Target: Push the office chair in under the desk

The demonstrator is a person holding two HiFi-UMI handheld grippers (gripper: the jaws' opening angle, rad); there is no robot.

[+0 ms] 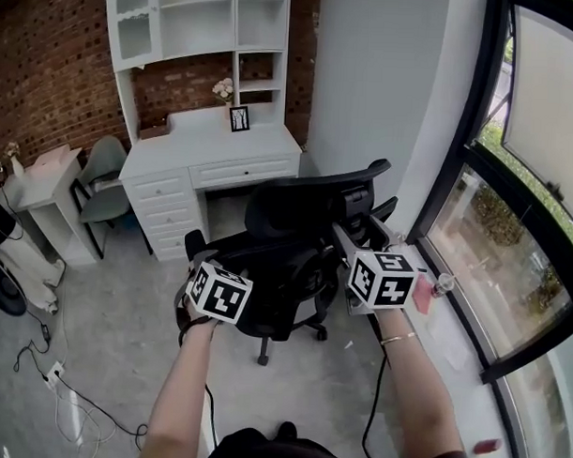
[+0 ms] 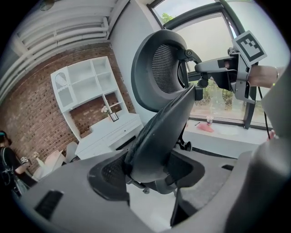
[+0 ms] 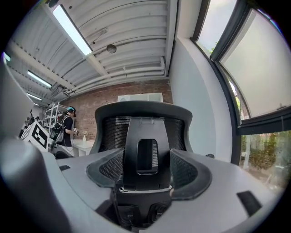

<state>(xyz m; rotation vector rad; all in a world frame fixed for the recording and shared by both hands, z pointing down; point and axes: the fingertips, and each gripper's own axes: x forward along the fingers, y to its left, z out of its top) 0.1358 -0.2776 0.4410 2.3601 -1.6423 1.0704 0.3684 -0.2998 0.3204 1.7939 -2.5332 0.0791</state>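
Note:
A black office chair [image 1: 286, 247] stands on the grey floor just in front of the white desk [image 1: 214, 155], its back turned to me. The opening under the desk [image 1: 226, 210] lies right behind the chair. My left gripper [image 1: 227, 279] is shut on the side edge of the mesh backrest [image 2: 159, 132], with the pads [image 2: 111, 175] pressed on either side. Higher up, my right gripper [image 1: 343, 233] is shut on the black headrest post [image 3: 142, 159]. The left gripper view shows that gripper [image 2: 200, 68] at the headrest joint.
A white hutch [image 1: 195, 28] rises over the desk, with a picture frame [image 1: 239, 118] and flowers [image 1: 223, 88] on top. A grey-green chair [image 1: 102, 184] and a small white table [image 1: 46, 182] stand to the left. Cables [image 1: 51, 375] trail on the floor. The window sill [image 1: 457, 323] runs along the right.

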